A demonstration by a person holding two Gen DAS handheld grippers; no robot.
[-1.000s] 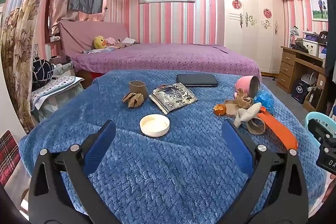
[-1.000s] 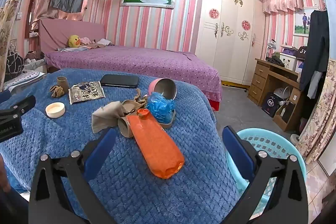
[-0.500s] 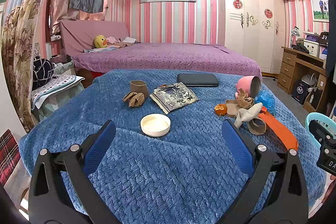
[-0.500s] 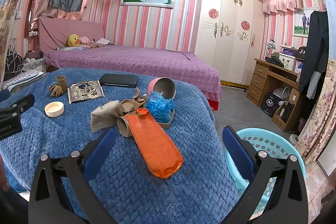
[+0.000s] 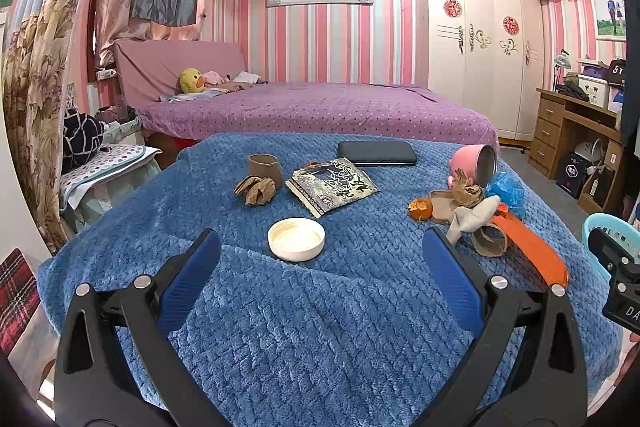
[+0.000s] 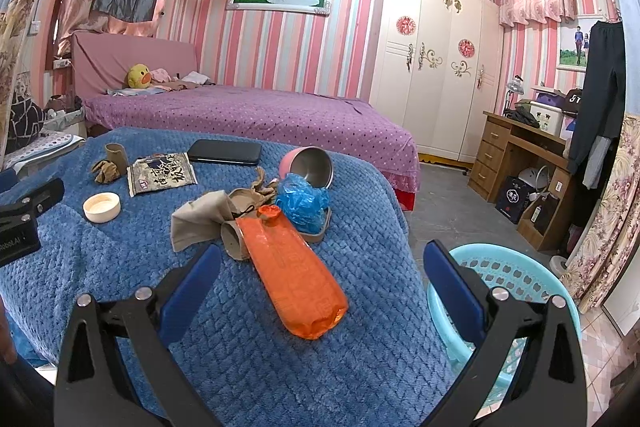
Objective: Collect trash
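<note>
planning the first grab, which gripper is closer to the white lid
Left. The left gripper has the white lid just ahead between its open jaws; the right gripper sits well off to its right.

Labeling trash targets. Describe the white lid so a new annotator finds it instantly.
Start at the blue quilted blanket in the foreground. On its left half, in front of the black-and-white printed snack packet, lies the round white plastic lid. It sits alone, open side up, the only white, disc-shaped item; nearby trash is brown and crumpled.
</note>
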